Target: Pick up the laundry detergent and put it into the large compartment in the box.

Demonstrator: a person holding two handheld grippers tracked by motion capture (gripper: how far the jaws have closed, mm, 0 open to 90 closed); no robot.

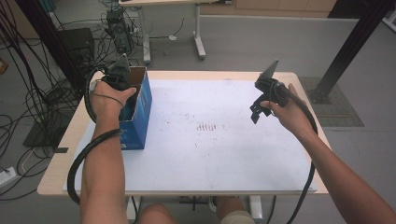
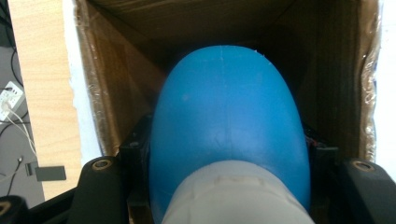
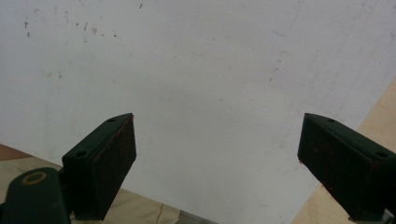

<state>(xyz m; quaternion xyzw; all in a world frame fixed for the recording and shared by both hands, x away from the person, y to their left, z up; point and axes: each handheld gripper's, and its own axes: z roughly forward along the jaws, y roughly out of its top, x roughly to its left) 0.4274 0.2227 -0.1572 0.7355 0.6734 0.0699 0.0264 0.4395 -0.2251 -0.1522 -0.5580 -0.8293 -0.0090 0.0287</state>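
Blue rounded object point(image 2: 229, 126), perhaps a bulb, clamped in left tool point(image 1: 119, 74) over cardboard box point(image 1: 140, 100) for dropping in; right tool point(image 3: 219, 158) gapes idle above tabletop point(image 1: 210, 140).

You are working in a lab or test room: your pale wooden worktop point(image 1: 56, 172) with its white sheet point(image 1: 210, 140) stands on a grey floor point(image 1: 261, 42), loose black cables point(image 1: 28, 102) sprawl at your left, a black metal frame post point(image 1: 352, 44) rises at right, and another light desk point(image 1: 168, 9) stands behind.
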